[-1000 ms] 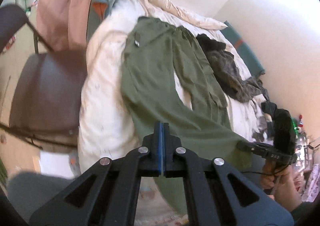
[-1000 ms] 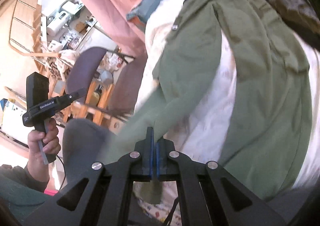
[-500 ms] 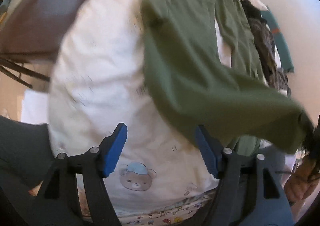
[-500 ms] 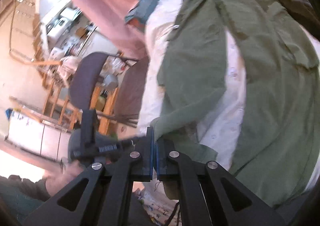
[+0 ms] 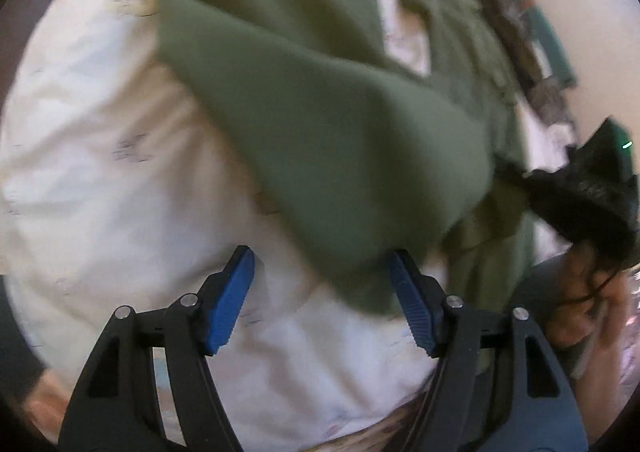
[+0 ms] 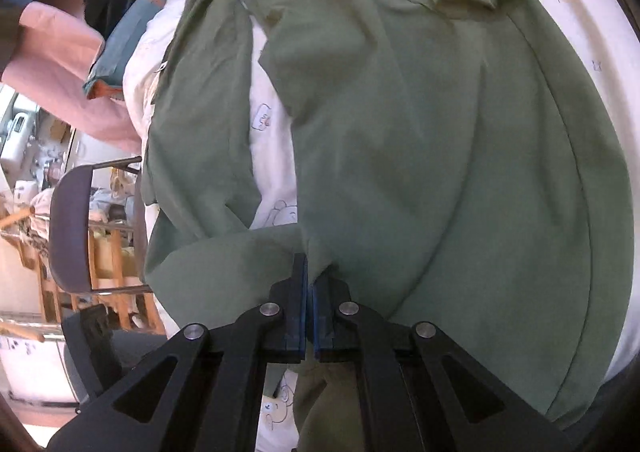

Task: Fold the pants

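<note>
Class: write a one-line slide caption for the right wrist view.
Right claw shut on green pants spread over a white bed.

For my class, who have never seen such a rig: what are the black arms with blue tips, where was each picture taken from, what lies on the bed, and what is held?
No robot here: a person holds a two-finger gripper in each hand, with a camera on each looking along its fingers. One picture is from the left gripper, the other from the right gripper. Green pants lie spread on a white duvet; dark clothes lie beyond. The left gripper is open, with a pant-leg end partly between its pads but not pinched. The right gripper is shut on pants fabric.
</note>
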Demonstrator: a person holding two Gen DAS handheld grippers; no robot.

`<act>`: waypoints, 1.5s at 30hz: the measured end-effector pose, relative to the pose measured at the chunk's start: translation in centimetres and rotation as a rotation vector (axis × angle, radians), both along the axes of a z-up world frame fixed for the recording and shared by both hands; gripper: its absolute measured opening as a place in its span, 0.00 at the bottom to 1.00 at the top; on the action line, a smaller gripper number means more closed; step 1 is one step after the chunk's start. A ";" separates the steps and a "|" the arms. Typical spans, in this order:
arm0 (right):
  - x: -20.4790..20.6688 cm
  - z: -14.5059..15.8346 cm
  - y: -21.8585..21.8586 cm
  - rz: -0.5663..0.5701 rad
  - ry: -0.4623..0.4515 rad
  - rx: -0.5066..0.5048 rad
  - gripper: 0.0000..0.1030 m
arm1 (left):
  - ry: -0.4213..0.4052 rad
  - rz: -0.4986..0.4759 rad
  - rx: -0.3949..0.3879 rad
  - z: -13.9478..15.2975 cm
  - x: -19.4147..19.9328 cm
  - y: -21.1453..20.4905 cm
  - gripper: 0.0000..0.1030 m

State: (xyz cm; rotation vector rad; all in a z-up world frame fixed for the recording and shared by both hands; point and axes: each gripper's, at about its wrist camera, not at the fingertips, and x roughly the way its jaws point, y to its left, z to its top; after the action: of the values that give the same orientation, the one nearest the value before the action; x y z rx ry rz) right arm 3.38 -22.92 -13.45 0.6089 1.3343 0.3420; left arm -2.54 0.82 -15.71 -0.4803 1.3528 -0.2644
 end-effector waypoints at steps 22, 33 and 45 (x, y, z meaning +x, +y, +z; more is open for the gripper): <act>-1.8 1.6 0.4 0.030 -0.026 0.067 0.01 | -0.086 -0.035 -0.046 4.4 -0.6 0.9 0.03; -11.1 10.1 5.5 0.263 -0.157 0.173 0.01 | -0.132 -0.101 -0.035 13.1 -4.7 7.7 0.03; -9.7 9.5 6.1 0.143 -0.156 0.206 0.01 | -0.150 -0.032 -0.064 14.4 -3.6 11.7 0.01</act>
State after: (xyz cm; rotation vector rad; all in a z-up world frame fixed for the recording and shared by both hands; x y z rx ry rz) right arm -6.33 -16.86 -3.94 0.6449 1.2033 0.6371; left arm -6.13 12.52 -1.33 -0.4828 1.2093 -0.3638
